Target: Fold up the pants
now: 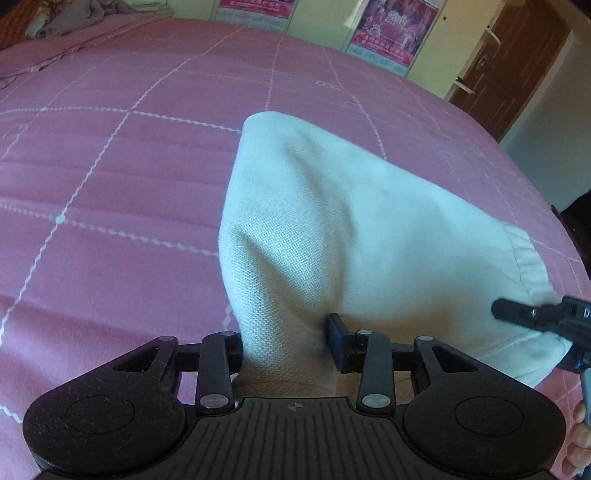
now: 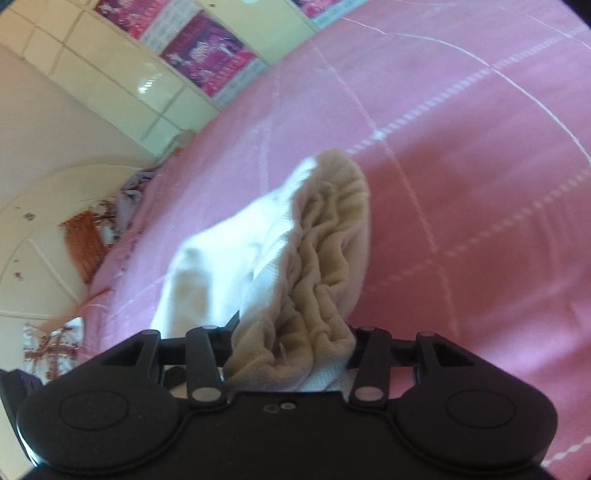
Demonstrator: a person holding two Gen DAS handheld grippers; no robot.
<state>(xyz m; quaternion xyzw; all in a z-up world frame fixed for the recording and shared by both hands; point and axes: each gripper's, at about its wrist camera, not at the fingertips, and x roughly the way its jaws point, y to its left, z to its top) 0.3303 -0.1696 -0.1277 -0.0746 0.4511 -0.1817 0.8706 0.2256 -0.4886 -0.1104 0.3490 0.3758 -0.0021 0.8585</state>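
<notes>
The white pants (image 1: 332,229) hang lifted above the pink bedspread (image 1: 110,166). My left gripper (image 1: 286,336) is shut on a bunch of their plain fabric, which fills the gap between the fingers. My right gripper (image 2: 291,343) is shut on the gathered elastic waistband (image 2: 328,251) of the pants (image 2: 207,266). The right gripper also shows in the left wrist view (image 1: 524,314) at the right edge, holding the ribbed waistband end. The pants stretch between the two grippers and hide both pairs of fingertips.
The pink quilted bedspread (image 2: 461,184) with white stitched lines covers the bed. Crumpled bedding and pillows (image 1: 66,18) lie at the far end. A tiled wall with pink posters (image 1: 388,33) and a brown door (image 1: 517,66) stand beyond the bed.
</notes>
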